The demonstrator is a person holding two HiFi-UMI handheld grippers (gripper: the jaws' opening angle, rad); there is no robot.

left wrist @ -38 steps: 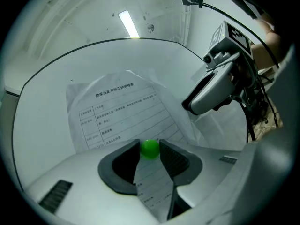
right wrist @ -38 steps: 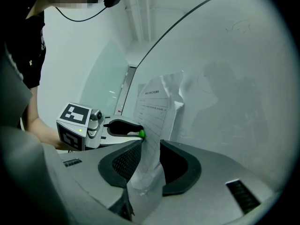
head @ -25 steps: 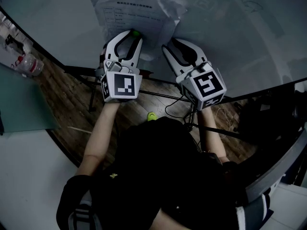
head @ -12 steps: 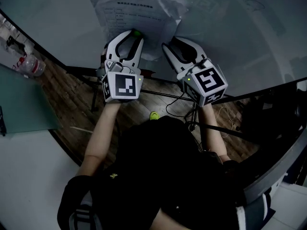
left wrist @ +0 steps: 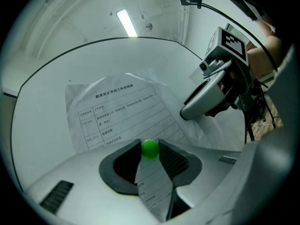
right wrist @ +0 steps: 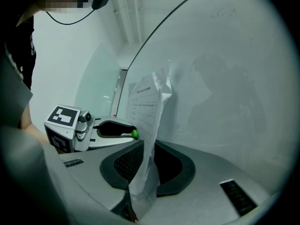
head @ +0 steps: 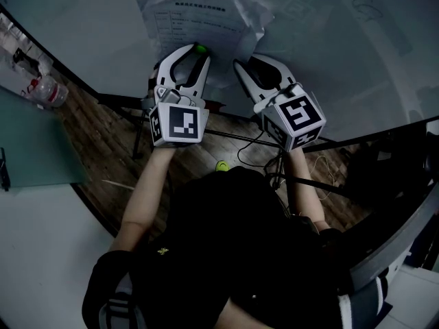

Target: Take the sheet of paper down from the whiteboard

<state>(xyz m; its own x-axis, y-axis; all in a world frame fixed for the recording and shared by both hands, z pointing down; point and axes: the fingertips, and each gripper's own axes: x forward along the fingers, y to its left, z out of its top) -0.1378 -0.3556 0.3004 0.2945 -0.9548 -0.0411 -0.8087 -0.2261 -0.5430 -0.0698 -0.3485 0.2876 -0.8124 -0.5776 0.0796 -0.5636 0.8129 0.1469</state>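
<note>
The fingers (right wrist: 126, 163) of my right gripper (right wrist: 149, 143) had just been closing. They came in narrow on the loose lower right edge of the sheet of paper (head: 206, 19), which stood up between them off the whiteboard (head: 343, 60). As far as I could judge, both pads were touching the paper, so I took it as pinched, though lightly. My left gripper (left wrist: 149, 145) held the green magnet (head: 200, 48) between its tips, as it had a second before, with the lower part of the sheet running down between those fingers too. That magnet sat against the whiteboard over the bottom of the sheet. The sheet itself lay crumpled but up on the whiteboard, its printed side facing me, above both grippers. The meaning, to my mind, was that the paper now had a hand on it. So the magnet could come away without the sheet dropping, and then the sheet could be drawn off.
</note>
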